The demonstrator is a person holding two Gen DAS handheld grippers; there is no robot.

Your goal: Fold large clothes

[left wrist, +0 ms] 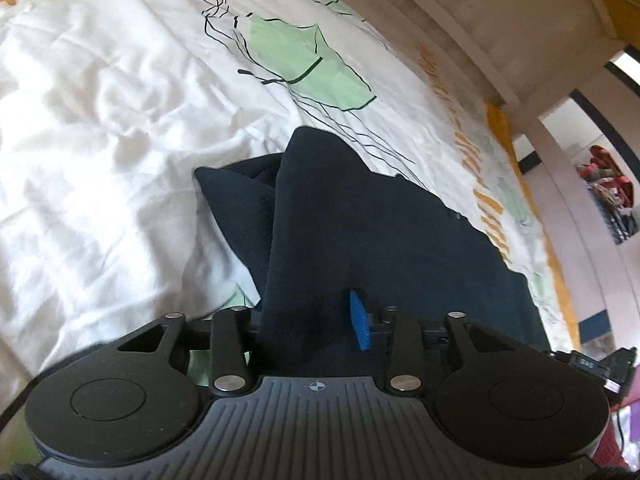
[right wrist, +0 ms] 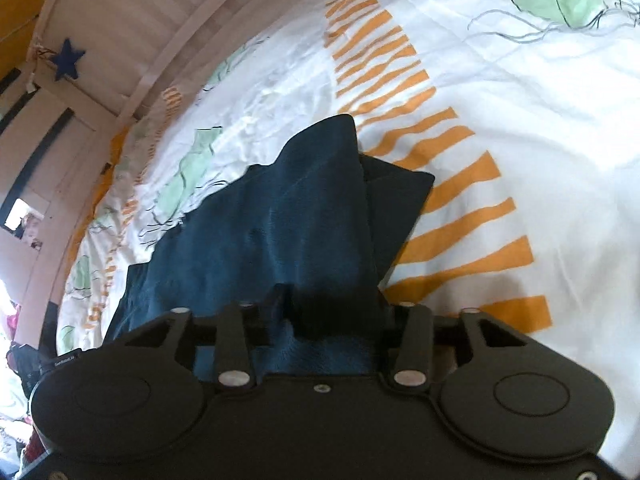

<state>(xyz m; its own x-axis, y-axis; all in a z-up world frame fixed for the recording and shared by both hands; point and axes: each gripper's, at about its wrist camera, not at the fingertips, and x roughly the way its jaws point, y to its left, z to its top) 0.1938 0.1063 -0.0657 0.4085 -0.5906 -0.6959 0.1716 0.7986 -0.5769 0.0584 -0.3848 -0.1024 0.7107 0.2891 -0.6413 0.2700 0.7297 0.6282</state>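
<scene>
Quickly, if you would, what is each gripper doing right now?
Left gripper: shut on the dark garment.
Right gripper: shut on the same dark garment, over the bedspread.

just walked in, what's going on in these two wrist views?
A person with a handheld gripper in each hand is folding a dark navy garment on a bed with a white patterned duvet. The left gripper and the right gripper each have the cloth bunched between their fingers, apparently clamped on it. The garment drapes away from both grippers onto the duvet, with a lower layer showing at one edge, so a fold looks under way.
</scene>
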